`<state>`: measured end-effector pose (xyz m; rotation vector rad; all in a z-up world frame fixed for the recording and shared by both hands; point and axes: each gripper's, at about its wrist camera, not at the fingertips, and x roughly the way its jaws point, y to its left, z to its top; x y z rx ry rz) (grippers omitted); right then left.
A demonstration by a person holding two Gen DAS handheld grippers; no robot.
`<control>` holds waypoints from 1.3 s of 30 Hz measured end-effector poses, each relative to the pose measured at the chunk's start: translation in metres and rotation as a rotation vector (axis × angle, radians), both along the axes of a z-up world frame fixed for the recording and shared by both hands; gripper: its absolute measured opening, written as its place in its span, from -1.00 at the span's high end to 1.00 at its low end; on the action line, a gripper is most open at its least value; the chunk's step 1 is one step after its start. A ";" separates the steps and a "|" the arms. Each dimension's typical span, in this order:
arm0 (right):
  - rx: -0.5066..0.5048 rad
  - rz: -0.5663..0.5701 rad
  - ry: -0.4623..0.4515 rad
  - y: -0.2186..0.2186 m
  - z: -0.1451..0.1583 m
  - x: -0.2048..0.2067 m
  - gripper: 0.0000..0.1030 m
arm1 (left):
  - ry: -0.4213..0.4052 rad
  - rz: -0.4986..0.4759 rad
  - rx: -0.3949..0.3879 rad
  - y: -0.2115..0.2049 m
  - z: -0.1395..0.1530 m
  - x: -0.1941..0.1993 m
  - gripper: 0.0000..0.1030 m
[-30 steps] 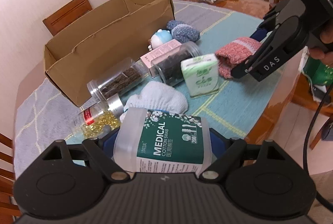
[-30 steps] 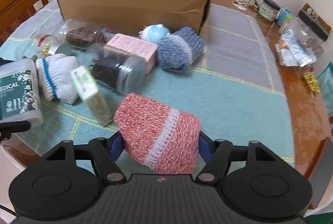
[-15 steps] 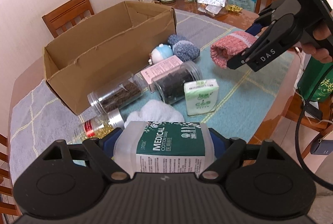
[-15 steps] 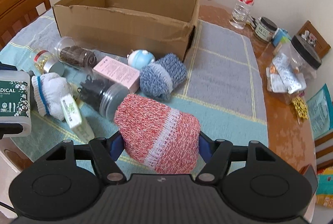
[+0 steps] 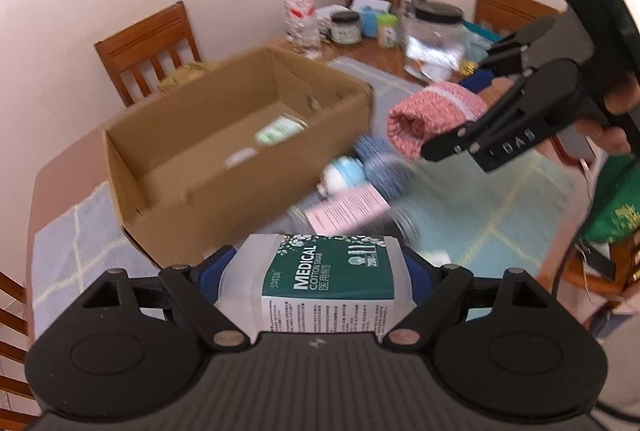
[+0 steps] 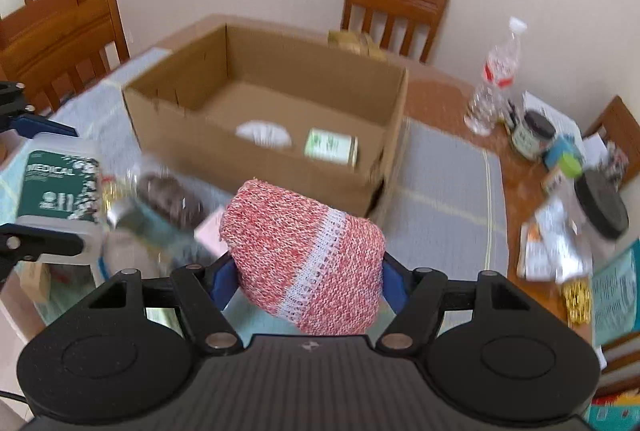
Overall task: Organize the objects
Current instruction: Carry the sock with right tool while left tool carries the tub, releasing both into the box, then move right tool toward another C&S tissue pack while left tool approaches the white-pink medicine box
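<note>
Right wrist | knitted red sock (image 6: 304, 255) (rolled) | corrugated cardboard box (image 6: 256, 135)

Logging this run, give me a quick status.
Left tool shut on swab box. Right tool shut on pink sock. Cardboard box ahead, open, path clear.

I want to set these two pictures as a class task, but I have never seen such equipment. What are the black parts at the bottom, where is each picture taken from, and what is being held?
No robot here: a person holds a two-finger tool in each hand, with a camera looking along its fingers. The black shapes are the tools themselves. One picture is from the left hand-held gripper, shut on a medical cotton swab tub. The other is from the right hand-held gripper, shut on a red knitted roll. Ahead on the table stands an open cardboard box with two small items inside; jars and other small things lie around, blurred.
</note>
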<state>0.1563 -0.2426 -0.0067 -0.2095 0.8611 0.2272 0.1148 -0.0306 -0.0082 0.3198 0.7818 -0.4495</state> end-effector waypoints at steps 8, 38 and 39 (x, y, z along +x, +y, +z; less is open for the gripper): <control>0.023 0.023 -0.068 0.003 0.028 0.053 -0.45 | -0.042 0.088 -0.062 0.013 0.036 0.068 -0.63; 0.015 -0.007 -0.022 0.007 0.012 0.056 -1.00 | -0.036 0.351 -0.020 0.045 0.027 0.133 -0.98; 0.013 -0.013 -0.009 0.010 0.008 0.052 -1.00 | -0.034 0.352 -0.023 0.047 0.024 0.126 -0.98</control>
